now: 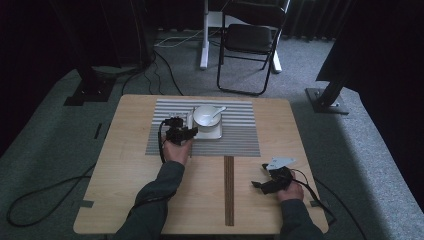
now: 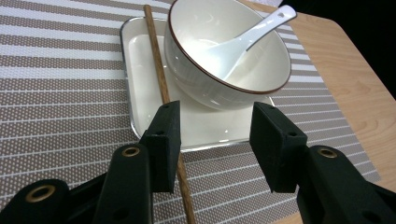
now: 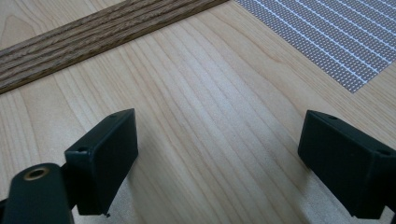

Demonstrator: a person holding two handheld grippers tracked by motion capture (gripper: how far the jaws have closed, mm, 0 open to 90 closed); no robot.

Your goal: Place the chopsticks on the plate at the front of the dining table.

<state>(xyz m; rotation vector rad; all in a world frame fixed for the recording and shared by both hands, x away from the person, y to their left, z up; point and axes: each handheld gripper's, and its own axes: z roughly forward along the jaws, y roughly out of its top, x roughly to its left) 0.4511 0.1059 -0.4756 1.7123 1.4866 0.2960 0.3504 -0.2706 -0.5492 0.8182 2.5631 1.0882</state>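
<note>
A white bowl with a brown rim stands on a square white plate, and a white spoon rests inside it. A brown chopstick lies along the plate's left side and runs on over the striped placemat. My left gripper is open just in front of the plate, its left jaw above the chopstick, with nothing held. In the high view this left gripper sits left of the bowl. My right gripper is open wide over bare wood, at the table's right front.
A dark wooden strip runs down the table from the placemat to the front edge, left of the right gripper. A black folding chair and cables stand on the floor beyond the table.
</note>
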